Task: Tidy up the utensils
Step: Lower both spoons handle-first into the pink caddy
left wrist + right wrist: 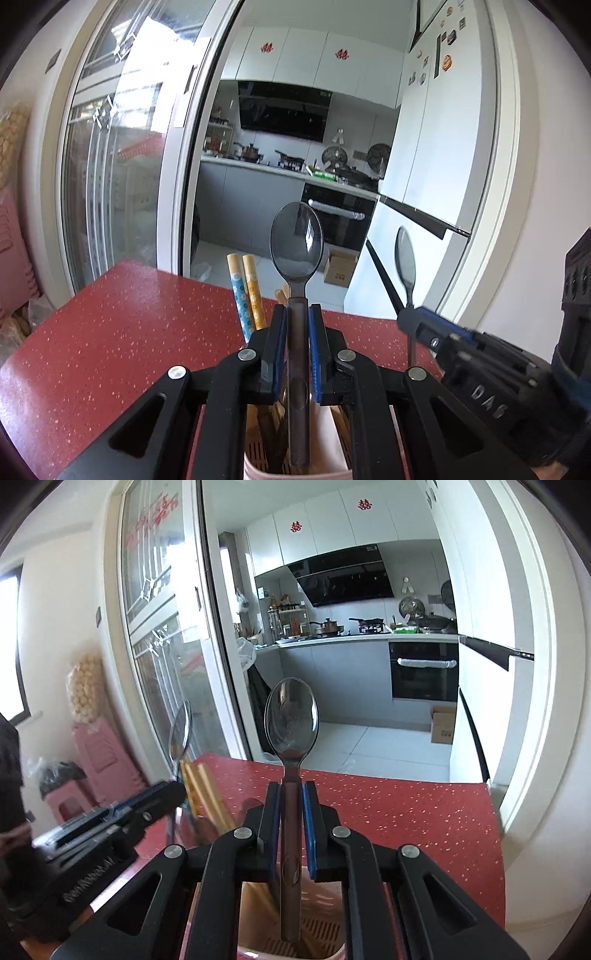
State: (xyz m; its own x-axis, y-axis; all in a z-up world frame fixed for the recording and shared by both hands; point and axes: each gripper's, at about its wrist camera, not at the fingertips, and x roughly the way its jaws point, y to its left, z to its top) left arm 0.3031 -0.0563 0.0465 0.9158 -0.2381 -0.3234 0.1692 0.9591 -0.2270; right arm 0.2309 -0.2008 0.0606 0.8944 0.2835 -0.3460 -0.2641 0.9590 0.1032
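Observation:
My left gripper (297, 314) is shut on the handle of a smoky translucent spoon (296, 243), held upright, bowl up, with its handle end inside a pink utensil holder (325, 435) below. My right gripper (291, 790) is shut on a second translucent spoon (291, 716), also upright over a compartment of the holder (317, 901). Chopsticks with blue and yellow patterned ends (245, 291) stand in the holder. Each gripper shows in the other's view: the right one (410, 315) with its spoon (405, 258), the left one (173, 792) with its spoon (180, 731).
The holder stands on a red speckled table (110, 332). Its far edge (406, 779) faces a kitchen doorway with a glass sliding door (122, 147). Pink stools (99, 760) stand at the left. A white fridge (436, 147) is to the right.

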